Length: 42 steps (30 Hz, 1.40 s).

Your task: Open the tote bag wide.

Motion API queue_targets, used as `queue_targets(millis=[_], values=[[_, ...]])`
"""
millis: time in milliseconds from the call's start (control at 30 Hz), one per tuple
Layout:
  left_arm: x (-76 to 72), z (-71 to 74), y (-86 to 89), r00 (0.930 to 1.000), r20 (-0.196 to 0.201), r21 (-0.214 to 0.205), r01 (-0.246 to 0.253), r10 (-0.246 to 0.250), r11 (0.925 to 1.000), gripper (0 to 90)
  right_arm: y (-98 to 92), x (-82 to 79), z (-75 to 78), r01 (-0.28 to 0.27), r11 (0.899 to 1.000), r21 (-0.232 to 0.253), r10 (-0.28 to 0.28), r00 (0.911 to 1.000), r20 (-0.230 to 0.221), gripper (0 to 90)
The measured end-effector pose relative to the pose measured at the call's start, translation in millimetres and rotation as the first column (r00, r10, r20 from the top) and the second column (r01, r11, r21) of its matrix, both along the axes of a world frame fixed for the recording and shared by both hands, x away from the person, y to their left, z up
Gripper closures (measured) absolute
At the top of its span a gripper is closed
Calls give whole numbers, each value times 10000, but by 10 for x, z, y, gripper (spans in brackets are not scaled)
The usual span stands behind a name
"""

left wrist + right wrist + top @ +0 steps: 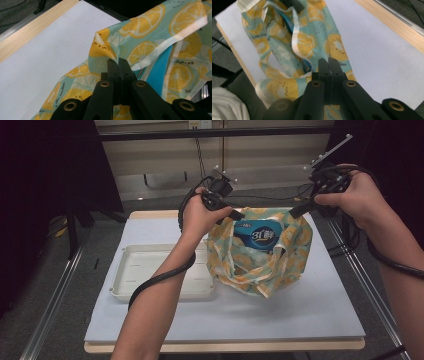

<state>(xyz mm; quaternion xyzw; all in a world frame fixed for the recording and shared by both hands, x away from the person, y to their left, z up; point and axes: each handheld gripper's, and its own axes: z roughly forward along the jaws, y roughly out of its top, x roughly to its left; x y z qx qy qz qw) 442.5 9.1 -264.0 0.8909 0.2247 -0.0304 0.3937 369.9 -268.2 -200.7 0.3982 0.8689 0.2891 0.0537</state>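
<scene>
Two tongs, left (pixel 117 61) and right (pixel 329 61), clamped on lemon-print teal bag (pixel 260 265), mouth stretched wide.

High view: I see dim room, dark corners, white counter (pixel 310 305) lit evenly from above, soft shadow beneath lemon-print bag (pixel 260 252). Slight softness overall. Both gripper views: near black jaws blurred, bag fabric fairly sharp, no glare.

floor (pixel 60 285): grey | wall (pixel 160 155): beige panels | sides: dark
</scene>
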Motion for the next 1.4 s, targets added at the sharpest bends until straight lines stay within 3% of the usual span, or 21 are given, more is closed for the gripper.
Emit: queue_targets(millis=[67,100,167,233,267,367,500,633,700,800,833,867,900,933,967,1033,1133,1200,1300,1367,1400], values=[[-1,13,32,9999,-34,-209,-108,107,9997,840,-19,26,-43,210,9997,-143,-211,9998,-48,900],[-1,33,57,10000,27,-11,-61,61,10000,820,-22,39,-77,323,9992,-256,-326,9994,-134,900],[-20,53,100,9998,11,-239,-190,190,9995,758,-28,65,-161,300,9991,-300,-310,9990,-313,900],[-50,76,148,9999,52,-414,-148,150,9990,638,-26,73,-258,169,9994,-298,-183,9986,-501,900],[-65,90,171,9998,140,-447,-159,165,9989,638,-26,73,-258,169,9994,-298,-183,9986,-501,900],[-134,135,278,9993,298,-716,-204,226,9972,486,-15,78,-343,123,9991,-394,-147,9981,-602,900],[-205,163,351,9988,474,-604,-51,80,9982,448,-1,77,-365,128,9987,-484,-160,9976,-678,900],[-295,168,357,9980,506,-149,389,-381,9991,394,6,72,-381,93,9988,-472,-125,9975,-695,900],[-337,157,333,9970,526,-186,571,-560,9982,392,11,68,-392,100,9988,-474,-135,9973,-727,900],[-362,118,302,9949,631,534,754,-788,9957,439,13,66,-399,38,9989,-476,-72,9975,-702,900],[-358,91,298,9941,663,631,813,-855,9947,524,16,61,-398,124,9988,-483,-158,9975,-696,900],[-358,70,299,9941,619,691,846,-890,9940,524,16,61,-398,124,9988,-483,-158,9975,-696,900],[-353,60,306,9941,614,670,848,-890,9941,680,15,64,-400,74,9988,-479,-106,9977,-674,900],[-352,57,316,9935,608,668,923,-964,9935,680,15,64,-400,74,9988,-479,-106,9977,-674,900],[-348,68,330,9941,567,704,888,-928,9936,777,17,63,-397,71,9988,-492,-105,9976,-681,900],[-339,97,359,9955,453,619,801,-829,9949,874,18,61,-393,98,9986,-518,-133,9976,-677,900],[-347,183,392,9955,570,644,725,-762,9953,900,15,58,-392,123,9986,-520,-157,9976,-670,900],[-345,264,416,9957,493,255,772,-784,9967,900,17,62,-391,32,9988,-496,-65,9978,-656,900],[-337,413,434,9941,870,-58,653,-646,9978,900,38,65,-364,2,9989,-477,-32,9980,-637,900],[-301,514,415,9928,1099,-785,556,-468,9954,900,46,73,-352,-50,9987,-502,20,9982,-604,900],[-284,531,395,9919,1232,-914,410,-296,9950,900,49,73,-351,-6,9987,-508,-25,9981,-615,900]])
